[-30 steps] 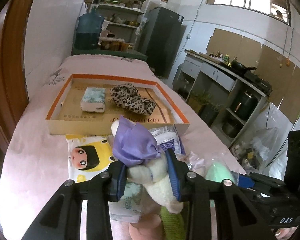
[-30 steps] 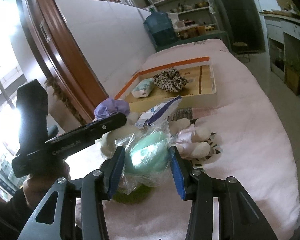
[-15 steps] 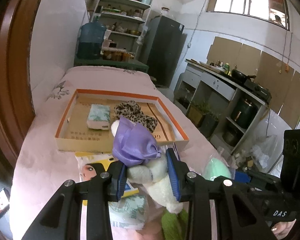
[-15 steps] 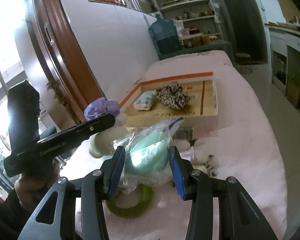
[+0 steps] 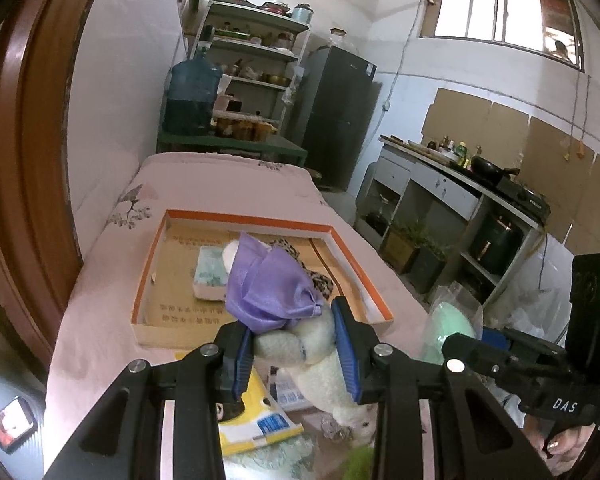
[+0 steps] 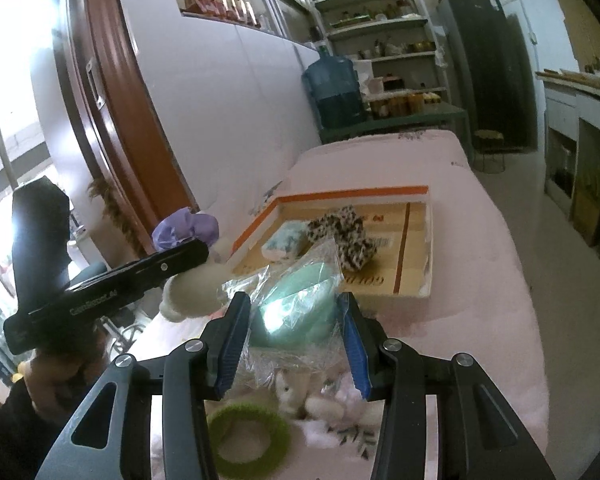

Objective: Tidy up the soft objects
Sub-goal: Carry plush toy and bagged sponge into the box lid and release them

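My left gripper (image 5: 294, 340) is shut on a white plush toy (image 5: 324, 364) that wears a purple cloth bow (image 5: 268, 284); it hangs above the pink tablecloth. My right gripper (image 6: 292, 320) is shut on a mint-green soft object in a clear plastic bag (image 6: 296, 304). Ahead lies a shallow cardboard tray with an orange rim (image 5: 148, 256), (image 6: 428, 240). In it lie a tissue pack (image 5: 210, 276), (image 6: 282, 242) and a leopard-print scrunchie (image 6: 344, 236). The left gripper with the plush toy (image 6: 192, 284) also shows at the left of the right wrist view.
On the cloth below lie a yellow packet (image 5: 260, 420), a fuzzy green ring (image 6: 248, 436) and small white plush pieces (image 6: 320, 400). A brown door frame (image 5: 20, 160) runs along the left. Shelves, a water jug (image 5: 192, 96) and a fridge stand beyond the table; a counter stands at the right.
Both grippers have risen with their loads and moved toward the tray. The items on the cloth have dropped lower in both views.
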A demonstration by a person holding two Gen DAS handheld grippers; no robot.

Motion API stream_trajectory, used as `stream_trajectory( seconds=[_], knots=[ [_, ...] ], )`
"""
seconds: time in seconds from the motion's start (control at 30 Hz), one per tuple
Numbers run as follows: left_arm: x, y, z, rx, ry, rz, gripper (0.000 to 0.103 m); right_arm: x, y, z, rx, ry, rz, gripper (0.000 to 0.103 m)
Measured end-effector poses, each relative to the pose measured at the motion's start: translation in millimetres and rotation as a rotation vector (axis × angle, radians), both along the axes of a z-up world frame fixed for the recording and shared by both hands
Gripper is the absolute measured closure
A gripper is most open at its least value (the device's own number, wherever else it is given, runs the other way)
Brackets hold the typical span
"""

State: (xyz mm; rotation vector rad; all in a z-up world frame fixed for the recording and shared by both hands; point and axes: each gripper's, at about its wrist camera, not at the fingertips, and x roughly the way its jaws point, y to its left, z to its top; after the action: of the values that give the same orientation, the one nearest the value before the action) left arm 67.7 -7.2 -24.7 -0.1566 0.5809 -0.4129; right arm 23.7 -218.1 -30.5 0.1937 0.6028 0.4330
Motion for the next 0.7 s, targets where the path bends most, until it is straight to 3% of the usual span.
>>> stream_trajectory(
  seconds=[0.7],
  knots=[
    [56, 4, 7, 0.017, -0.006, 0.032, 0.066, 57, -1, 22, -0.047, -0.039, 0.004, 0.057]
  ],
)
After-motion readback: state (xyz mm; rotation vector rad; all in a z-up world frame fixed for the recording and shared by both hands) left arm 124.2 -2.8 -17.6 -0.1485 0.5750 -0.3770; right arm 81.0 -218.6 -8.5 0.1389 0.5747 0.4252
